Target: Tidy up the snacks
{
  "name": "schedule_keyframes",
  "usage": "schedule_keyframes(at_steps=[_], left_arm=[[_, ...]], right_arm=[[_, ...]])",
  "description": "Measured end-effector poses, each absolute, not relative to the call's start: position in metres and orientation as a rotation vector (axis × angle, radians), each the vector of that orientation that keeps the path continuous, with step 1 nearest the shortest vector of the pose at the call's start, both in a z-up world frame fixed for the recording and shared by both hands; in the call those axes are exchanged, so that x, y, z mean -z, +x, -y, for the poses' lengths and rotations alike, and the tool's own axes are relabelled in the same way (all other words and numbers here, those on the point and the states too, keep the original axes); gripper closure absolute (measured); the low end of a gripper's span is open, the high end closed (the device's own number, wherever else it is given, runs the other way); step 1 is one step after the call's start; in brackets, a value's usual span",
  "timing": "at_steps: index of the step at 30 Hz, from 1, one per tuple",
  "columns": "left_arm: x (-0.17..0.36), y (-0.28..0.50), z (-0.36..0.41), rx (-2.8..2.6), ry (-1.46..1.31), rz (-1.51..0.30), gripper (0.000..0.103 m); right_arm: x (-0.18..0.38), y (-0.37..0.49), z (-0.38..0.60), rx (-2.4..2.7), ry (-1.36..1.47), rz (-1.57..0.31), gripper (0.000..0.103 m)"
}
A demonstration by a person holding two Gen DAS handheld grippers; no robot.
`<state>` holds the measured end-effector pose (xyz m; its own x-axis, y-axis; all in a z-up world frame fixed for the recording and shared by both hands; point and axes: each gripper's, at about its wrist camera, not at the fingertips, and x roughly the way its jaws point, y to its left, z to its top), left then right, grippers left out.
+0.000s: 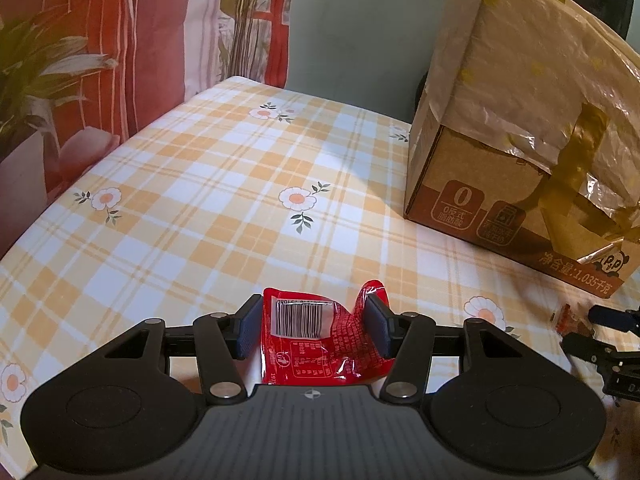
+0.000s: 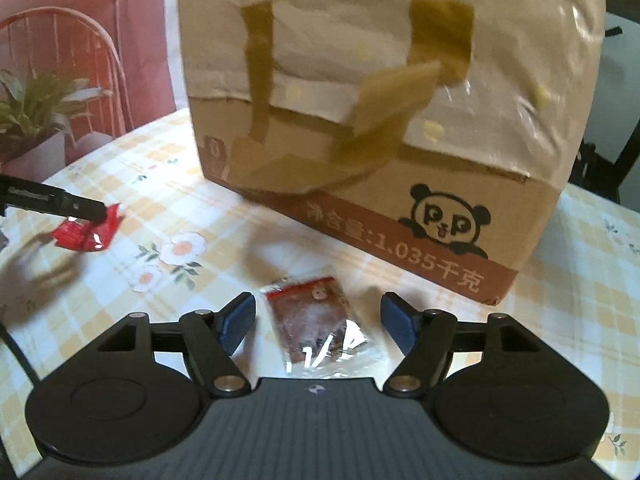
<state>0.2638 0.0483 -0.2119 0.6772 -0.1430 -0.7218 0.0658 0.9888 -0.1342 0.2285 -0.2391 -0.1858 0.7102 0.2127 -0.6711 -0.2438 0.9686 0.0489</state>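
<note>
My left gripper (image 1: 314, 326) is shut on a red snack packet (image 1: 320, 344) with a barcode, crumpled between the blue pads; the packet shows held above the table in the right wrist view (image 2: 86, 232). My right gripper (image 2: 318, 320) is open, its fingers either side of a clear packet of brown dried snack (image 2: 316, 320) lying on the checked tablecloth. That packet and the right gripper's tips show at the far right of the left wrist view (image 1: 568, 320). A cardboard box (image 2: 400, 120) with a panda print and torn tape stands just beyond.
The table (image 1: 200, 200) has a yellow checked cloth with flowers. The box (image 1: 520, 140) fills its right side. A potted plant (image 2: 36, 120) and red patterned curtain (image 1: 100, 40) stand past the left edge. A grey chair back (image 1: 352, 40) is behind the table.
</note>
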Motion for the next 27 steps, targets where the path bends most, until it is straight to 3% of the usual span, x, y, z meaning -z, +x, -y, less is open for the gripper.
schedule_keyframes(at_steps=[3, 5, 10, 27], left_arm=[[0.211, 0.264, -0.047, 0.107, -0.098, -0.823, 0.045], [0.210, 0.264, -0.047, 0.100, -0.099, -0.827, 0.045], [0.211, 0.265, -0.042, 0.089, -0.089, -0.830, 0.042], [0.193, 0.272, -0.079, 0.199, -0.189, -0.830, 0.038]], right_arm=[[0.186, 0.228, 0.239, -0.260, -0.056, -0.727, 0.037], [0.185, 0.225, 0.240, -0.275, -0.065, -0.713, 0.049], [0.188, 0.221, 0.232, -0.308, -0.075, -0.686, 0.059], [0.186, 0.216, 0.237, -0.312, -0.049, -0.676, 0.061]])
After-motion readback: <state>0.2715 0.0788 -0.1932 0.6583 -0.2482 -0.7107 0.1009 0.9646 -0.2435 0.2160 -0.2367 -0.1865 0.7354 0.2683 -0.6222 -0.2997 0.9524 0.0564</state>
